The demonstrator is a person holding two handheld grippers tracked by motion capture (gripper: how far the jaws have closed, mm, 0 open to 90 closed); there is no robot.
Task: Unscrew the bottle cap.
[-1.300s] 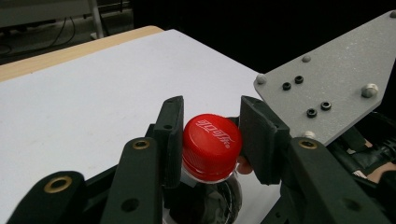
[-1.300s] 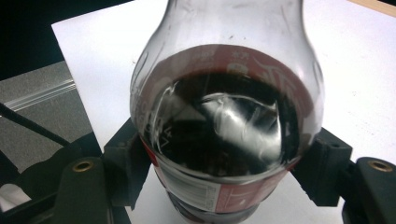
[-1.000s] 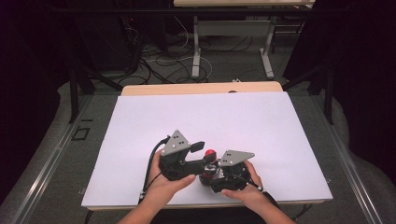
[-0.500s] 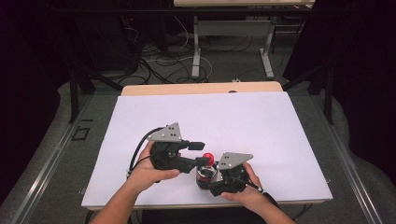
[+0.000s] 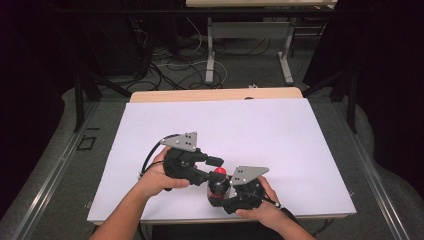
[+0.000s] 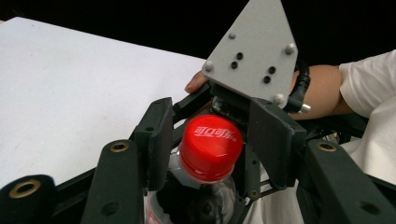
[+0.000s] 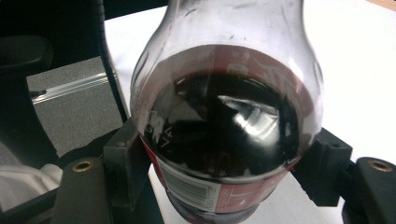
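Two grippers meet near the front edge of the big white table (image 5: 165, 125) in the high view. My left gripper (image 5: 214, 167) comes in from the left side, with its grey three-cornered plate on top. My right gripper (image 5: 220, 192) sits lower down, close to the table's front edge. Between them stands the small clear plastic bottle of dark cola (image 5: 218, 190), and I can see its round red cap (image 5: 218, 173) poking up. The left jaws reach over to the cap. The bottle's body is mostly hidden by the black gripper parts here.

In the left gripper view, the red cap (image 6: 211, 147) sits right between my left gripper's (image 6: 212, 144) two black pads (image 6: 159, 140). The jaws have just been closing in, and the cap is between them. The left pad is right next to the cap and the right pad is very near it, but I cannot tell if they squeeze it yet. Behind the cap I see the right gripper's grey plate (image 6: 254, 53) and the hand (image 6: 313, 91) that holds it.

In the right gripper view, the bottle (image 7: 224, 121) is very close and stands upright. My right gripper (image 7: 224, 172) has its pads (image 7: 126, 163) pressed on both sides of the bottle, down by the red label (image 7: 205, 186). It holds the bottle tight on the white table (image 7: 364, 74).
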